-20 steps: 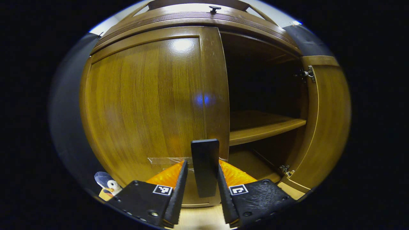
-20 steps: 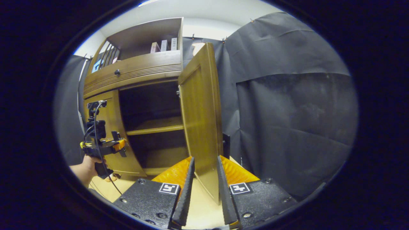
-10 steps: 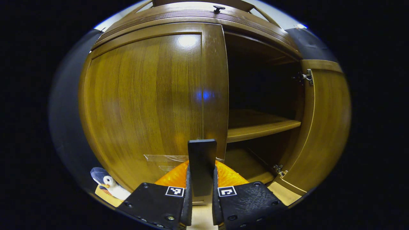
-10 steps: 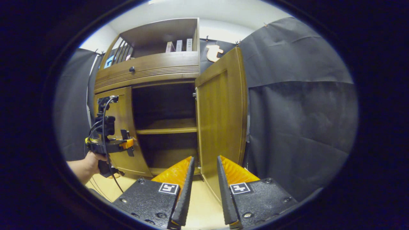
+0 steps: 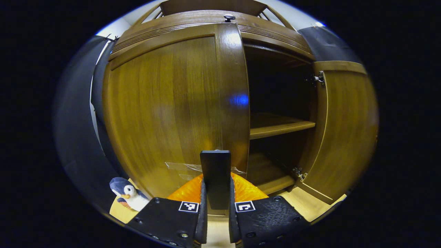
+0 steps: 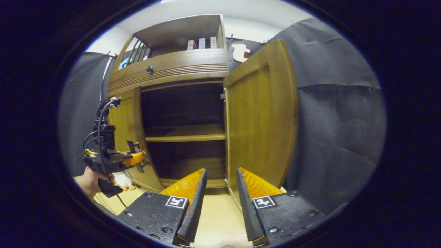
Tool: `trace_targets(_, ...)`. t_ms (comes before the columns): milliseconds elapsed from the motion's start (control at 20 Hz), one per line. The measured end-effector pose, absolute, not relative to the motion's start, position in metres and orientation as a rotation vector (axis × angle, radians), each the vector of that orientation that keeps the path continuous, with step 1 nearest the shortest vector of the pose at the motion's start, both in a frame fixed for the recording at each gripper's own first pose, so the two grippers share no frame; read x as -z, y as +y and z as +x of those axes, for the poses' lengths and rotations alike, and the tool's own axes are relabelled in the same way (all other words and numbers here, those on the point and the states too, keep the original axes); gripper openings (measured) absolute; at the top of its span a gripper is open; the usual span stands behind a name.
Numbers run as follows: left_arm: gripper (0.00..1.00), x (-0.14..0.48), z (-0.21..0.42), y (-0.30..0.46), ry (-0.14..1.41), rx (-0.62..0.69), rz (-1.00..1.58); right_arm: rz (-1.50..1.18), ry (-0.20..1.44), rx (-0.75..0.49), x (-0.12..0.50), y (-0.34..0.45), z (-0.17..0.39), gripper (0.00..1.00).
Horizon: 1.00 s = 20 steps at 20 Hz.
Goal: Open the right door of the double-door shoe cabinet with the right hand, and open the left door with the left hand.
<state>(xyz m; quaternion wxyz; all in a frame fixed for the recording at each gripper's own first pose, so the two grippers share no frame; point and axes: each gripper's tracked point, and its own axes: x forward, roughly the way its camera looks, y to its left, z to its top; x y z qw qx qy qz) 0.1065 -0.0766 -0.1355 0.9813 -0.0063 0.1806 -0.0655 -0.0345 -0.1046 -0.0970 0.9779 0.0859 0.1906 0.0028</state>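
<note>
In the left gripper view the wooden shoe cabinet's left door (image 5: 165, 103) stands slightly ajar. A flat black handle (image 5: 215, 165) sticks out near its lower inner edge, and my left gripper (image 5: 217, 184) is shut on it. The right door (image 5: 344, 131) hangs wide open beside the dark interior and its shelf (image 5: 279, 127). In the right gripper view my right gripper (image 6: 221, 171) is open with nothing between its fingers, a short way back from the open right door (image 6: 262, 117). The left gripper (image 6: 113, 160), held by a hand (image 6: 88, 181), sits at the left door (image 6: 127, 137).
A stuffed penguin (image 5: 127, 198) lies on the pale floor by the cabinet's left foot. Above the doors run a drawer with a knob (image 6: 150, 69) and an upper shelf with books (image 6: 201, 43). Black cloth wall (image 6: 337, 131) hangs right of the open door.
My left gripper closed on the left door's handle and the door has begun to swing out. My right gripper let go of the right door's edge and backed away; that door swung wider.
</note>
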Motion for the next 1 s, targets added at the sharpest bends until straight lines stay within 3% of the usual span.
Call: trace_targets(1000,0.24,0.13,0.031,-0.029,0.346,-0.02,-0.083,0.16,0.381,-0.318,0.091,0.004,-0.002,0.6)
